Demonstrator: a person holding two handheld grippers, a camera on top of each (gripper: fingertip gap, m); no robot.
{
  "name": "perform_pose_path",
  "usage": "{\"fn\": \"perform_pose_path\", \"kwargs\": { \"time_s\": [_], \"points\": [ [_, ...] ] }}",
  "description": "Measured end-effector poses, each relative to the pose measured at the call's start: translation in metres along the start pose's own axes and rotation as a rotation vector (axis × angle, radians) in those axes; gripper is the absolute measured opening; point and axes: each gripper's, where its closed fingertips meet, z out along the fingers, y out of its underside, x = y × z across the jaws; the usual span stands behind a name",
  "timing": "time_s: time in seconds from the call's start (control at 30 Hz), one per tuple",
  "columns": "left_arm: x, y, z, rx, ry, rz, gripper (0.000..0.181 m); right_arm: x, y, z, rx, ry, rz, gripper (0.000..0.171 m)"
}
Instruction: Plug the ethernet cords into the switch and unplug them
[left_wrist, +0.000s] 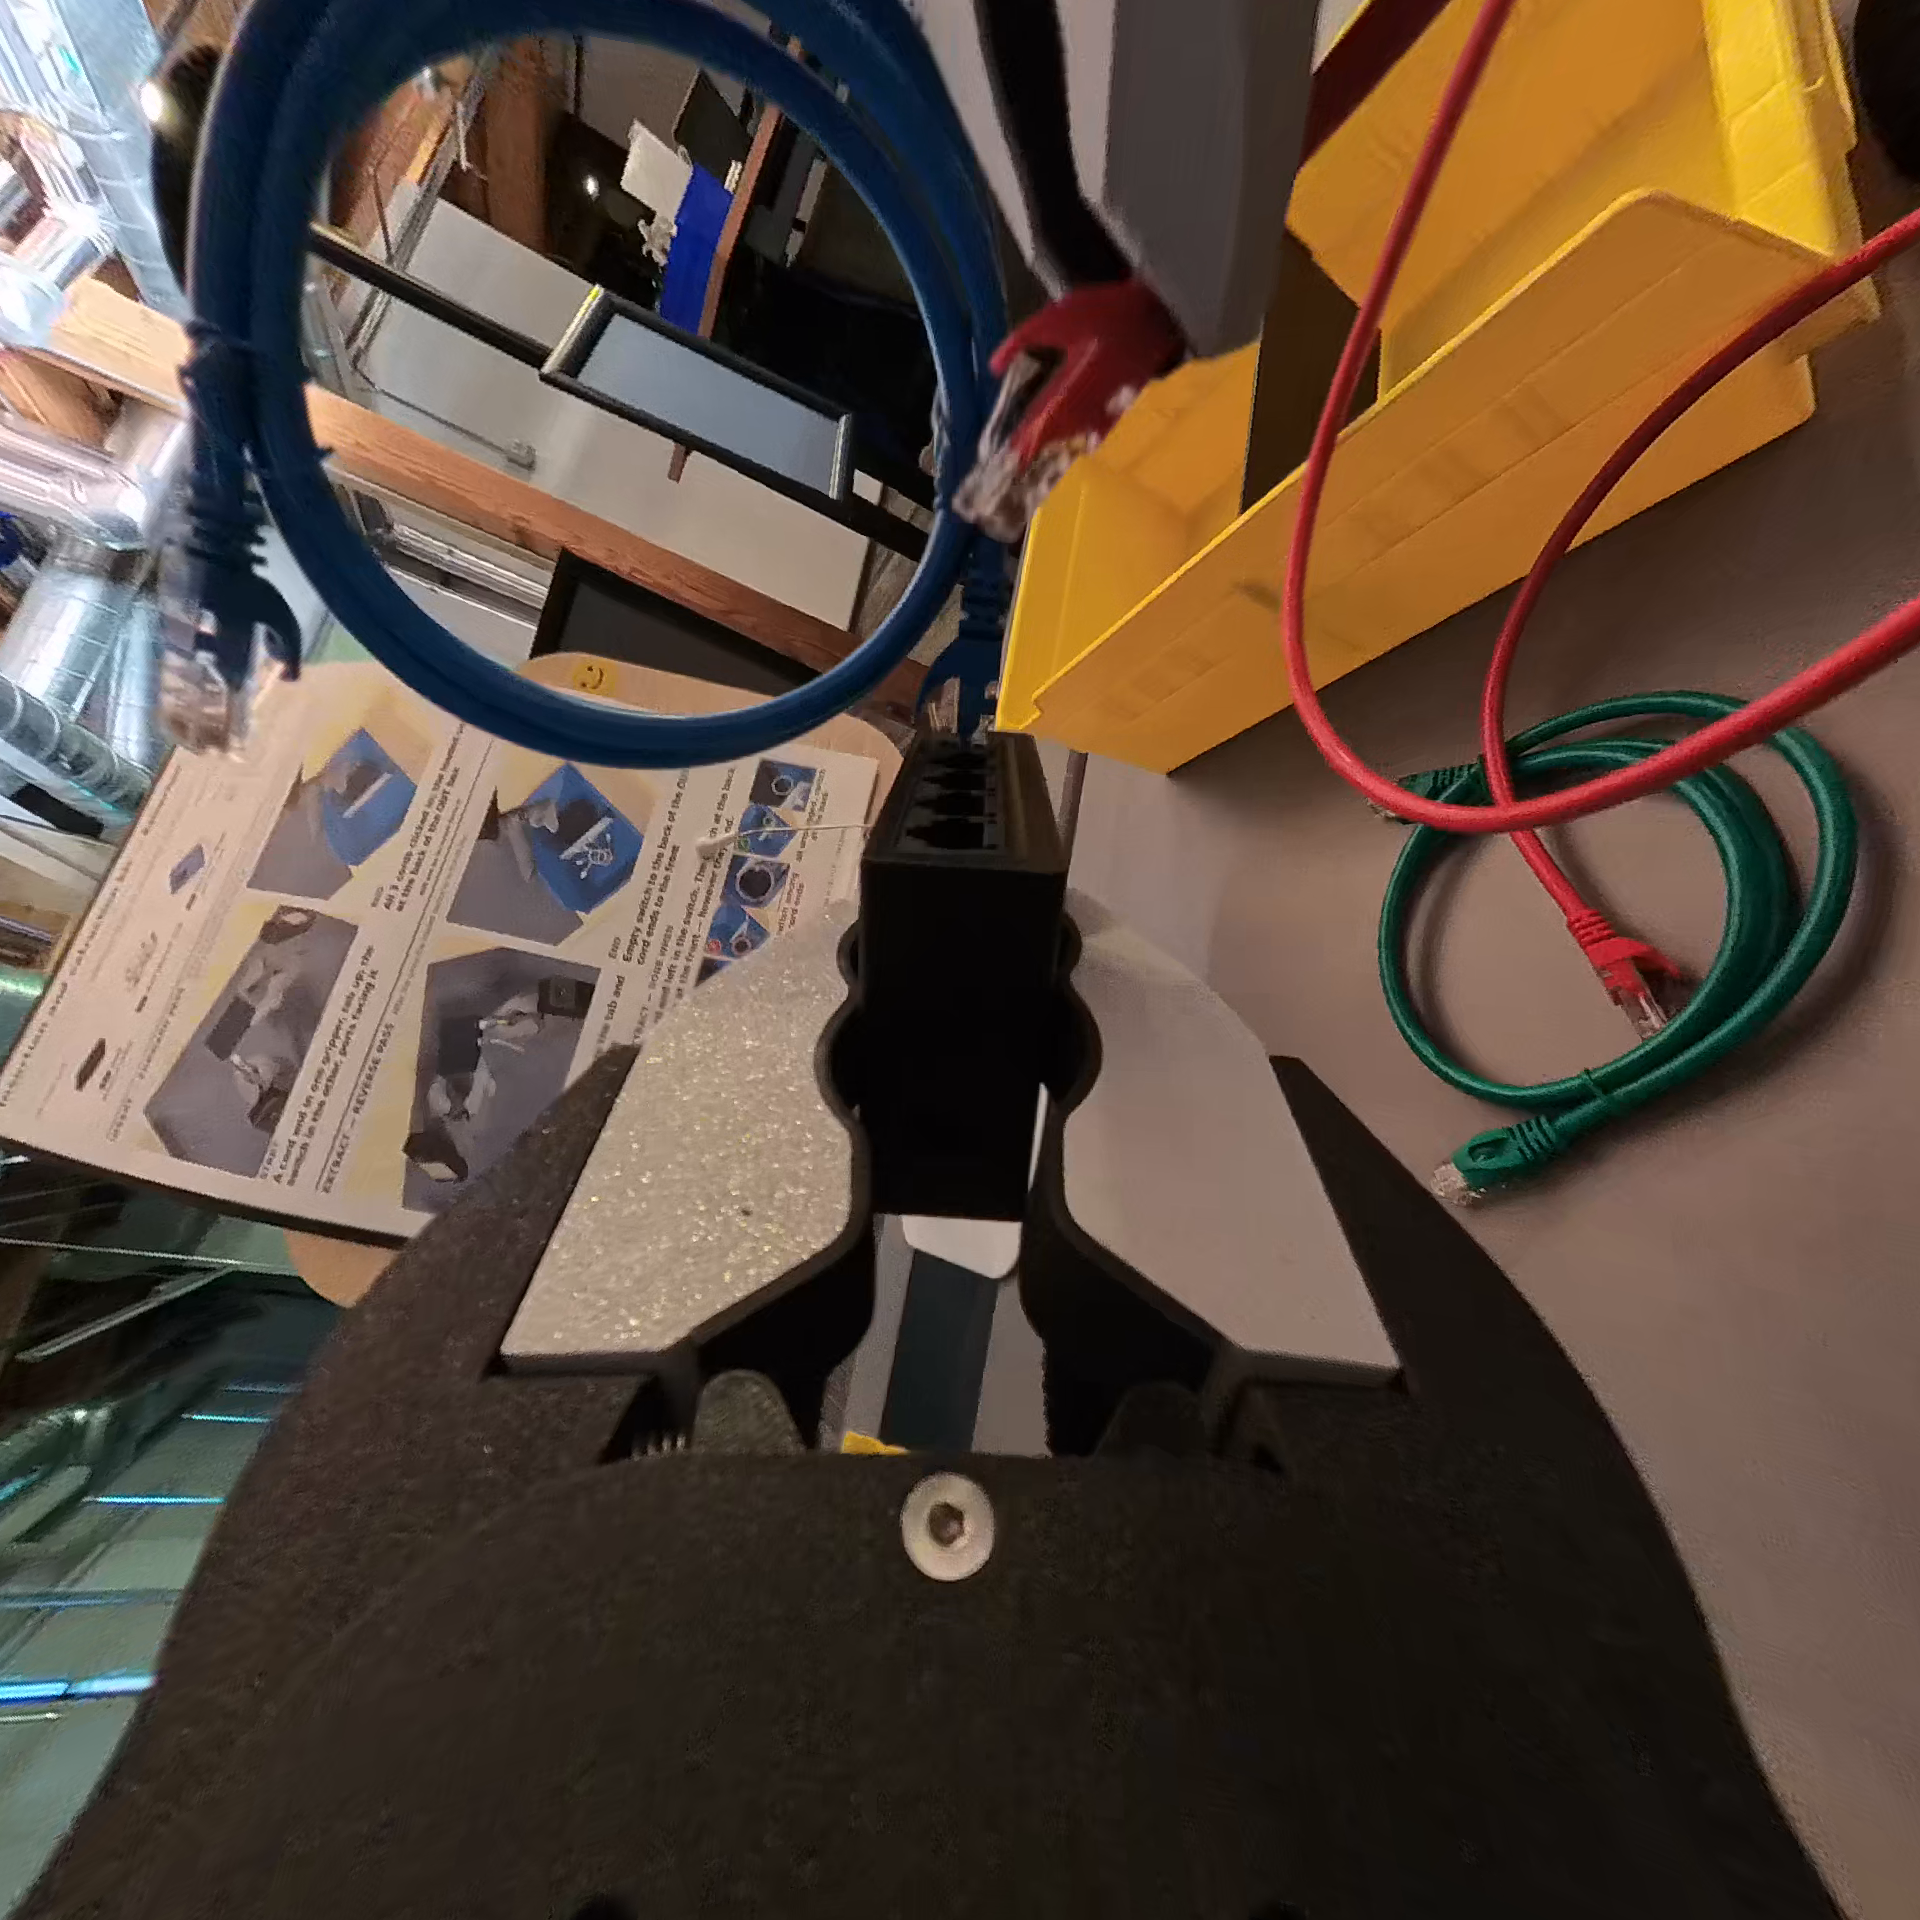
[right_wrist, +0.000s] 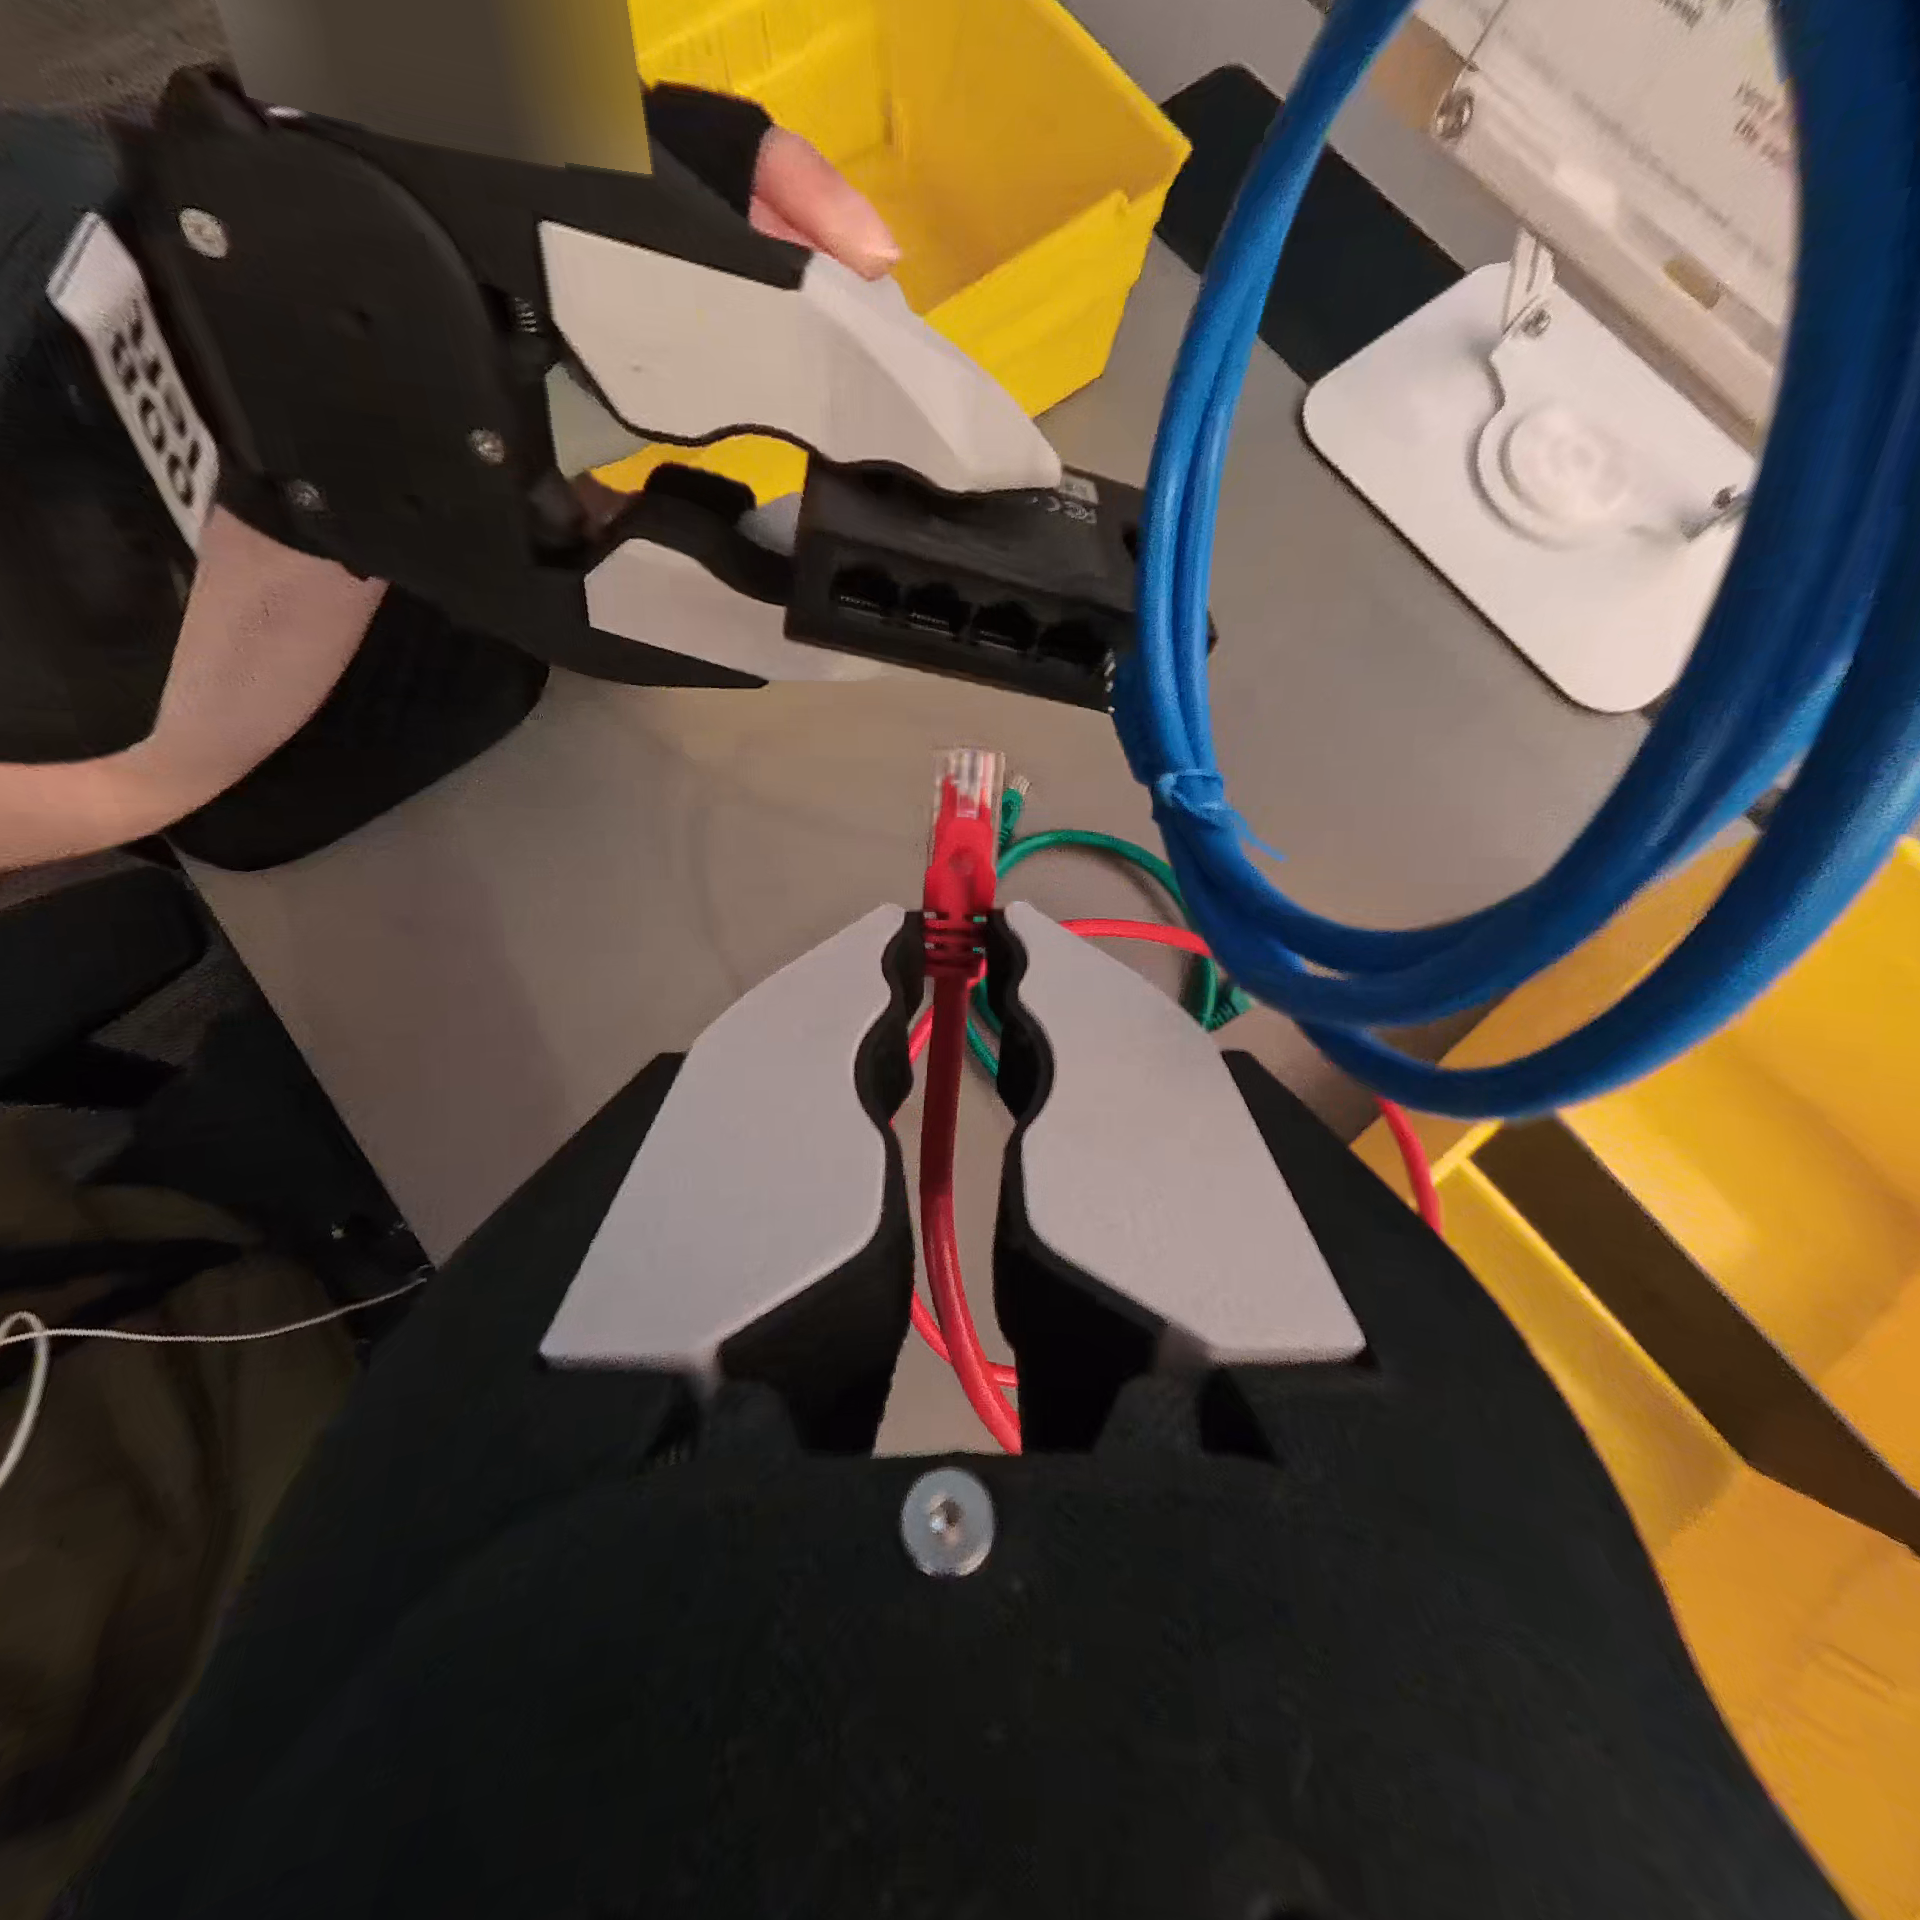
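My left gripper (left_wrist: 961, 935) is shut on the black switch (left_wrist: 961, 997) and holds it above the table, ports facing up in the left wrist view. A coiled blue cord (left_wrist: 582, 717) hangs from the switch's far end port; its other plug (left_wrist: 203, 665) dangles free. My right gripper (right_wrist: 956, 920) is shut on the red cord (right_wrist: 958, 862) just behind its clear plug, a short way from the switch's row of ports (right_wrist: 966, 608). The red plug also shows in the left wrist view (left_wrist: 1039, 416), above the switch. A coiled green cord (left_wrist: 1621, 904) lies on the table.
Stacked yellow bins (left_wrist: 1455, 436) stand beyond the switch, and another yellow bin (right_wrist: 1714, 1351) is at the right. A printed instruction sheet (left_wrist: 416, 935) lies at the left. A white stand base (right_wrist: 1538, 468) sits behind the blue coil (right_wrist: 1558, 935). The red cord's other plug (left_wrist: 1626, 977) rests on the green coil. The gap from one gripper's tips to the other's is roughly 8 cm.
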Motion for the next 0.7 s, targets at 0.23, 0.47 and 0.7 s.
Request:
{"fn": "perform_pose_path", "kwargs": {
  "time_s": [0.23, 0.47, 0.7],
  "points": [
    [0.011, -0.008, 0.006, 0.023, -0.039, 0.112, 0.029, 0.011, 0.014, 0.013, -0.09, 0.035, 0.04, 0.012],
    [0.015, -0.017, 0.011, 0.014, -0.119, 0.23, 0.029, 0.02, 0.021, 0.022, -0.167, 0.111, 0.037, 0.012],
    [0.012, -0.024, 0.007, 0.051, -0.157, 0.275, 0.029, 0.017, 0.02, 0.013, -0.148, 0.14, 0.018, 0.012]
  ]
}}
